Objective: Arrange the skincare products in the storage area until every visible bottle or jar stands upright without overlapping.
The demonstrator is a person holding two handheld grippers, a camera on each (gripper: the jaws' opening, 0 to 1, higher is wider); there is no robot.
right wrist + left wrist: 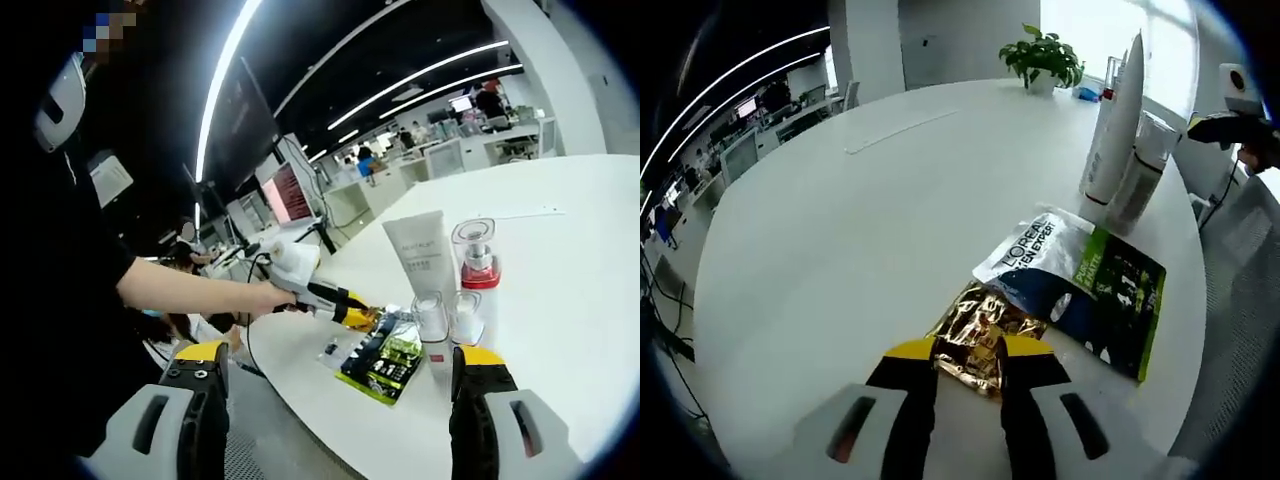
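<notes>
My left gripper (970, 352) is shut on the edge of a crinkled gold foil sachet (985, 325) lying on the white round table (840, 230). A silver, blue and green sachet (1080, 272) lies flat, overlapping the gold one. Behind them a tall white tube (1118, 120) and a clear-capped bottle (1145, 170) stand upright. In the right gripper view, my right gripper (340, 385) hangs open off the table edge, nothing between its jaws. There the left gripper (345, 305) holds the gold sachet (372, 318) beside the green sachet (385, 358). The white tube (422, 255), a red-banded pump bottle (476, 255) and two small clear-capped bottles (432, 322) stand upright.
A potted plant (1042, 58) stands at the far edge of the table. A person's arm (190, 290) reaches in from the left holding the left gripper. Office desks and monitors (290, 195) lie beyond the table. A wide bare stretch of tabletop (570, 260) spreads to the right of the bottles.
</notes>
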